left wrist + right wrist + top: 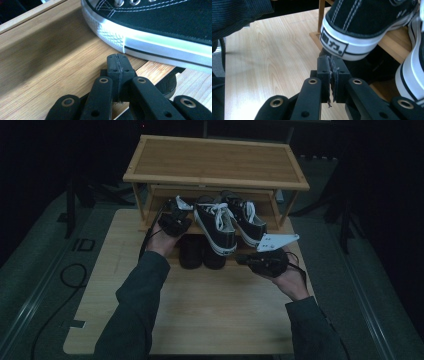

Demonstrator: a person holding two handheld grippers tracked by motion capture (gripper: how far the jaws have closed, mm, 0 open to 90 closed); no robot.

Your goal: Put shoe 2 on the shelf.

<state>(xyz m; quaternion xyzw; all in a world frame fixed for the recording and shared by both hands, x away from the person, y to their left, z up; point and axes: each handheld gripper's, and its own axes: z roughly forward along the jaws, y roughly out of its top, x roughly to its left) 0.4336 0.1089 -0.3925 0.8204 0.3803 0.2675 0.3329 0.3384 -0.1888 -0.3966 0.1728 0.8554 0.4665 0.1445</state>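
Forearms entered from bench [200,320] near edge. Right hand-held gripper [329,62] had jaws pressed together, empty, tip just under heel of left sneaker [216,226]. Left hand-held gripper [117,60] likewise closed, empty, beside that sneaker's toe, likely nudging. Both sneakers sat on rack [215,162] lower shelf, heels overhanging; right sneaker [247,217] alongside. Dark shoes [200,251] lay beneath. Pale wood bench; dim, dark room beyond.

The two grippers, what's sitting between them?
In the high view, a black sneaker with white laces lies between the left gripper and the right gripper.
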